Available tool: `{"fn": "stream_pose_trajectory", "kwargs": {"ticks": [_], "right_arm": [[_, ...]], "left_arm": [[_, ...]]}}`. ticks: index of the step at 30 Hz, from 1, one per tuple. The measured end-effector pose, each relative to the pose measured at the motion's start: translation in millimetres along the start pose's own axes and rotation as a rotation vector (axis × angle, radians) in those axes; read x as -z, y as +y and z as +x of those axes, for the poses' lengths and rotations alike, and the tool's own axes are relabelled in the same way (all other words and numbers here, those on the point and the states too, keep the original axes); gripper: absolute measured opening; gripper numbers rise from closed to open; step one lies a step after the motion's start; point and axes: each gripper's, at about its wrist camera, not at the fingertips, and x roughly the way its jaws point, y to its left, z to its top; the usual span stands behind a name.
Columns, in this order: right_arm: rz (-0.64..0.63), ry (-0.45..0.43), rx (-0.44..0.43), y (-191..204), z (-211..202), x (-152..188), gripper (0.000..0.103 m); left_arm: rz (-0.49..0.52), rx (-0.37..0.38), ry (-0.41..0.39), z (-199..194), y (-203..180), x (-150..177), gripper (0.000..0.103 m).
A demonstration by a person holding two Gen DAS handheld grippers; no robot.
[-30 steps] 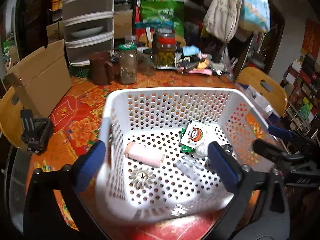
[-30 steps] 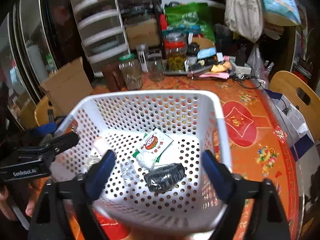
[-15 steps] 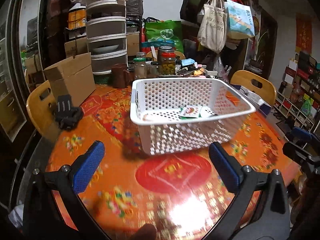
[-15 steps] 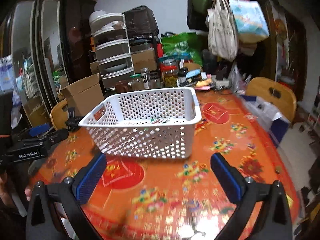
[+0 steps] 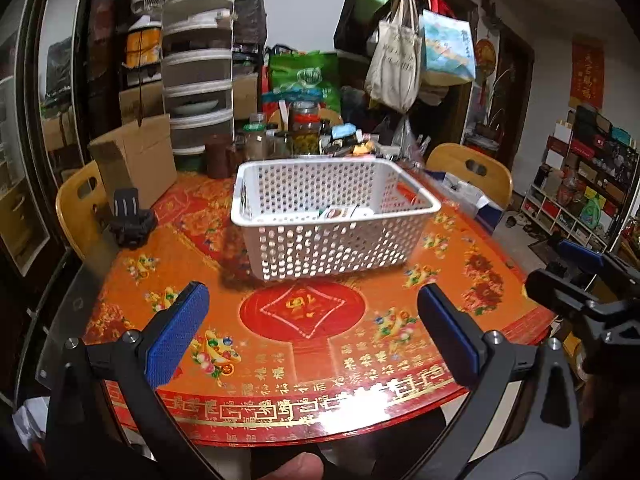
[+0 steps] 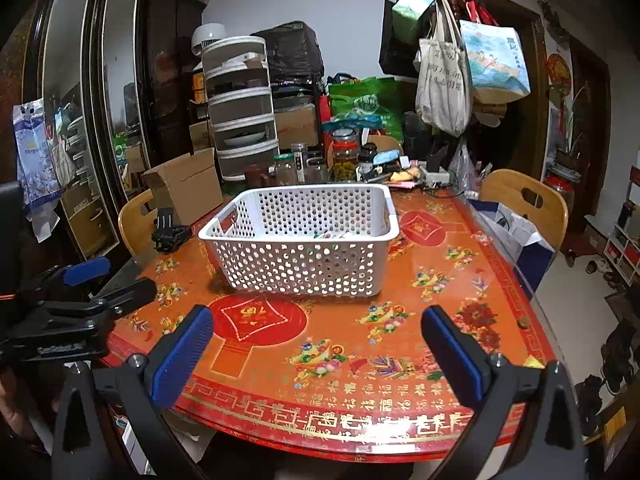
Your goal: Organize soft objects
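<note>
Both tools have pulled well back from the white basket (image 5: pixel 336 216), which a second ago filled each view from above and now stands alone on the bench (image 5: pixel 304 344). Left tool (image 5: pixel 308 320) and right tool (image 6: pixel 316 344) are spread and empty, so the sorting looks finished. Only a packet (image 5: pixel 340 212) peeks above the rim; the left view shows more of it, the right barely a sliver.

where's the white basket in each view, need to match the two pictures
Left wrist view: the white basket stands on the table at centre, above the middle.
Right wrist view: the white basket stands left of centre, above the middle.
Shared landmark: the cardboard box behind it to the left.
</note>
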Motion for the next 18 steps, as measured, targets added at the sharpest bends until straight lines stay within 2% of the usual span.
{"fn": "stream_pose_trajectory", "kwargs": {"ticks": [8, 18], "right_arm": [[-0.013, -0.03, 0.016, -4, -20, -9, 0.103], [-0.005, -0.018, 0.009, -6, -18, -9, 0.103]], "left_arm": [[0.006, -0.04, -0.033, -19, 0, -25, 0.103], [-0.007, -0.036, -0.004, -9, 7, -25, 0.103]]}}
